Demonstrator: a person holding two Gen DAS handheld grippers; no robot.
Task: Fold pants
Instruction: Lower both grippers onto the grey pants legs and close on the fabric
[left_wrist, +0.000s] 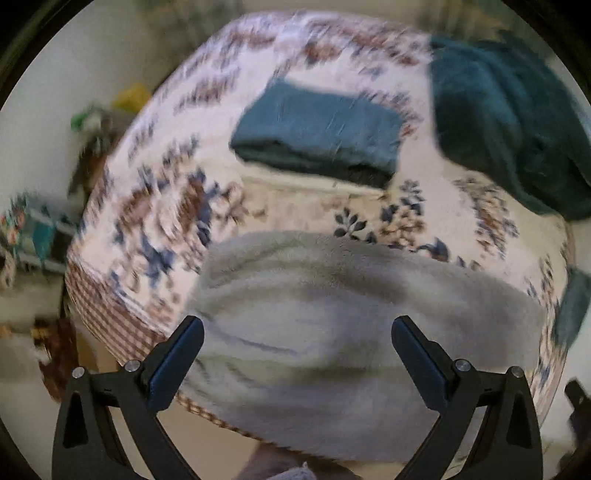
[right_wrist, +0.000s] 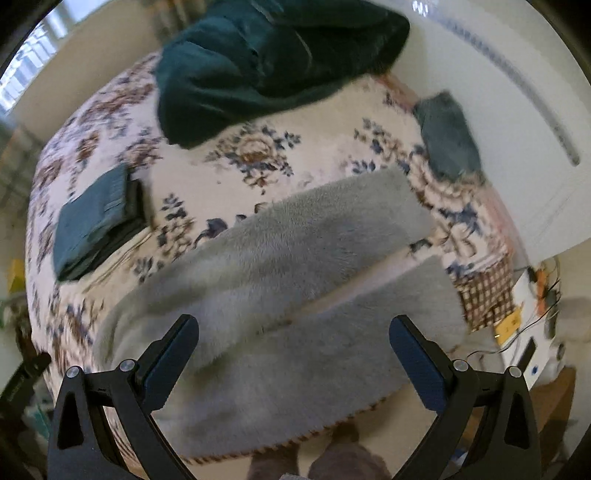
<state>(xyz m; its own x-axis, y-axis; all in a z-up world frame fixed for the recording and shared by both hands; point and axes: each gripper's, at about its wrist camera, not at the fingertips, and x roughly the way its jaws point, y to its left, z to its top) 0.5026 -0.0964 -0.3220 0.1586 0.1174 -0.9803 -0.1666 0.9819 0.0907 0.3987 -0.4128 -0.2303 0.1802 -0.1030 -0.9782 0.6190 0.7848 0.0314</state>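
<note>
Your left gripper (left_wrist: 297, 332) has its fingers (left_wrist: 177, 363) spread wide, with nothing between the pads; it hangs above the near edge of the bed and touches no cloth. Your right gripper (right_wrist: 293, 332) is the same: fingers (right_wrist: 419, 363) spread fully apart, holding nothing, poised over the lower part of the garment.

The grey pants (right_wrist: 295, 280) lie flat on the floral bedspread (right_wrist: 258, 155) at the near edge of the bed. In the right wrist view you see both legs laid out side by side, running away to the right, with a narrow strip of bedspread showing between them. In the left wrist view the grey pants (left_wrist: 332, 314) fill the space between and beyond your fingertips; the picture is blurred, so the folds cannot be read.

Count of items on the bed:
- One pair of grey pants, unfolded
- One folded teal stack (right_wrist: 96, 225) on the left side, well apart from the pants; whether it is one garment or several you cannot tell
- One large dark green heap (right_wrist: 266, 62) at the far end
- One small teal piece (right_wrist: 448, 136) at the right edge, near the leg ends

Two feet (right_wrist: 328, 458) of the person show below the bed edge
</note>
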